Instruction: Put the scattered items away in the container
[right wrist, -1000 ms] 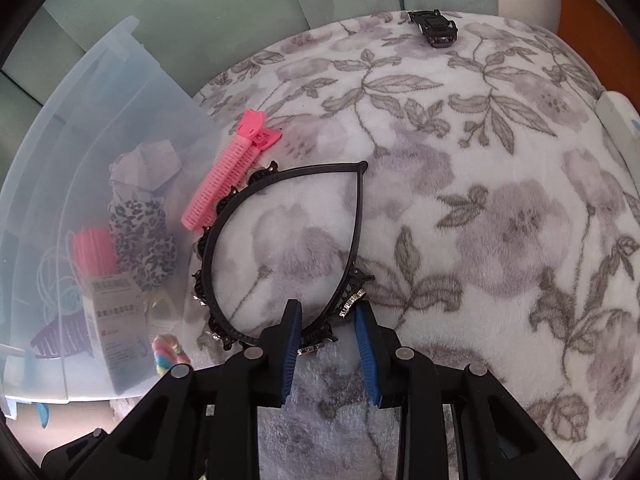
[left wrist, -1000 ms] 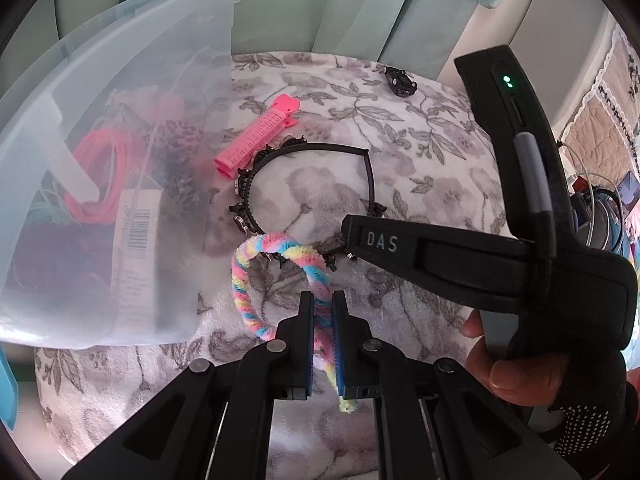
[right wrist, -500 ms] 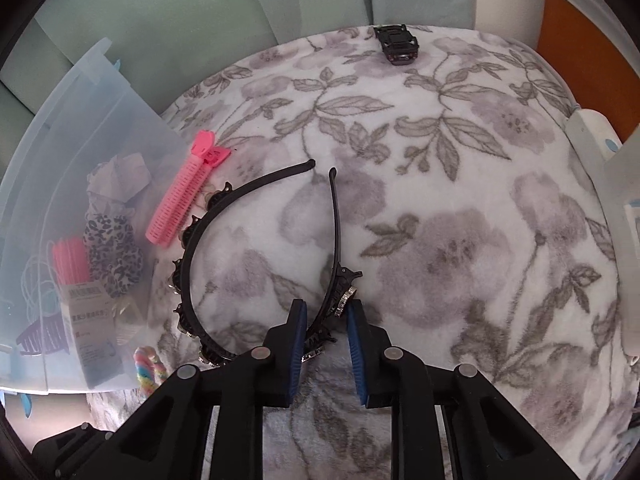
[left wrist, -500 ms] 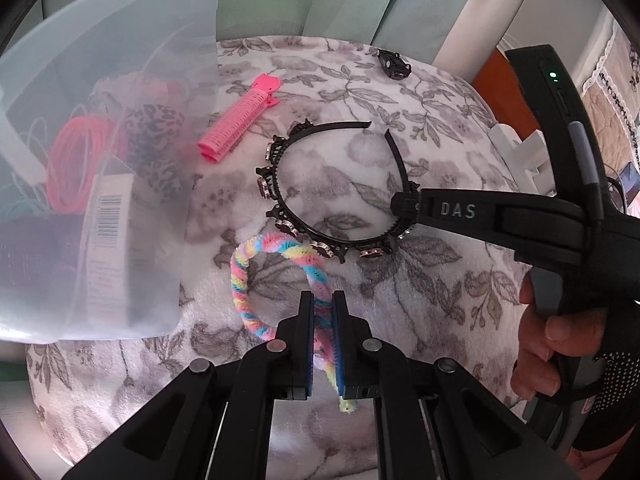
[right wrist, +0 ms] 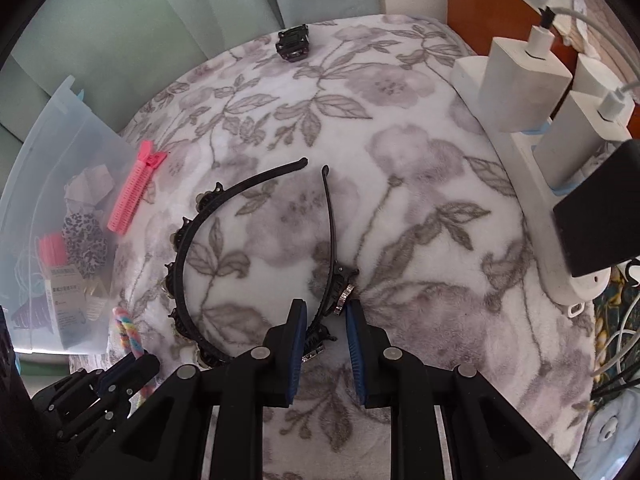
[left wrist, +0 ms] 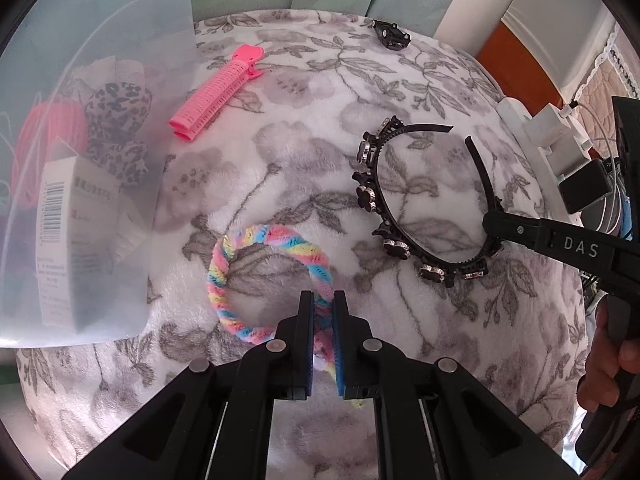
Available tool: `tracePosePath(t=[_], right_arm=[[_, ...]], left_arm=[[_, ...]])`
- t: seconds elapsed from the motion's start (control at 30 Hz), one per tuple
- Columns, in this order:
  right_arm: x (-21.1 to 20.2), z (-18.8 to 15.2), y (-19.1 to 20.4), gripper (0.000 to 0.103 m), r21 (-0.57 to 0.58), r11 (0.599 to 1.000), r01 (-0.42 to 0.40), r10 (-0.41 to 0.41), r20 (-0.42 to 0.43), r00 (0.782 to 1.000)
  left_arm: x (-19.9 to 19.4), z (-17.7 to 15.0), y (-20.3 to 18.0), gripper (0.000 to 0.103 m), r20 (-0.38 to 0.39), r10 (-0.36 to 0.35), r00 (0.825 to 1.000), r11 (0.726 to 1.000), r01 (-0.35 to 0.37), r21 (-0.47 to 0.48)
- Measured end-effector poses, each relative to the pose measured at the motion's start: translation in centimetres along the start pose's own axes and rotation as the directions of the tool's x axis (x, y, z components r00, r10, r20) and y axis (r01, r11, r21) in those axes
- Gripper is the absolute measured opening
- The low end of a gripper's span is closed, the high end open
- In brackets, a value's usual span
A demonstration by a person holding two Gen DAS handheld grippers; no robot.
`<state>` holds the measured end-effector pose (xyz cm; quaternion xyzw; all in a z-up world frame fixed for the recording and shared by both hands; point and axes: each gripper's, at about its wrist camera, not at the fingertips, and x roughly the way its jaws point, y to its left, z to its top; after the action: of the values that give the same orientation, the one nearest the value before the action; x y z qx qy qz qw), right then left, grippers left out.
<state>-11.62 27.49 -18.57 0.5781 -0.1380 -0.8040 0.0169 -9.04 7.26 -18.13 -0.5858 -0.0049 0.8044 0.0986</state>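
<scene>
Left gripper [left wrist: 322, 312]: nearest in the left wrist view, pointing steeply down, jaws clamped tight on the near side of the rainbow loop; in the right wrist view it sits at the lower left corner with the twisted cord running into it
Rainbow loop [left wrist: 256, 272]: twisted pastel ring of fuzzy cord lying on the floral blanket [left wrist: 304, 168], just right of the container's near corner
Right gripper [right wrist: 326, 326]: blue pads pressed on the near curve of the black headband, one decorated stud showing between them; jaws nearly shut on the band
Black headband [right wrist: 188, 248]: open arc lying flat on the blanket, both thin ends pointing to the far side and standing a little apart; studs with silver rims line its left and near curve
Hand [left wrist: 604, 364]: at the right edge of the left wrist view, wrapped round the handle of the right gripper
Container [left wrist: 100, 80]: clear plastic tub on the left, touching the blanket's edge; it holds a white box with a barcode, a leopard print scrunchie, pink bands and a pale folded piece
Pink clip [left wrist: 216, 94]: long ridged clip lying on the blanket just beside the container's right wall, farther than the loop
Power strip [right wrist: 540, 208]: white, along the right edge of the blanket, with white chargers and one black one plugged in
Black claw clip [right wrist: 294, 42]: small, at the far edge of the blanket, well apart from everything else
</scene>
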Motion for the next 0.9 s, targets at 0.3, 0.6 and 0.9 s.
tracePosePath(t=[0.3, 0.6, 0.9], right_arm=[[1.3, 1.5, 0.8, 0.025, 0.001, 0.999, 0.052, -0.052, 0.024, 0.998], [1.3, 1.2, 2.8, 0.034, -0.007, 0.994, 0.111, -0.110, 0.090, 0.990], [-0.9, 0.8, 0.9, 0.020, 0.070, 0.997, 0.027, -0.035, 0.115, 0.993]], left_arm=[[0.5, -0.5, -0.5, 0.009, 0.002, 0.009, 1.000, 1.000, -0.009, 0.004], [0.4, -0.3, -0.4, 0.009, 0.010, 0.016, 1.000, 1.000, -0.016, 0.016], [-0.1, 0.2, -0.4, 0.009, 0.015, 0.030, 0.999, 0.999, -0.030, 0.022]])
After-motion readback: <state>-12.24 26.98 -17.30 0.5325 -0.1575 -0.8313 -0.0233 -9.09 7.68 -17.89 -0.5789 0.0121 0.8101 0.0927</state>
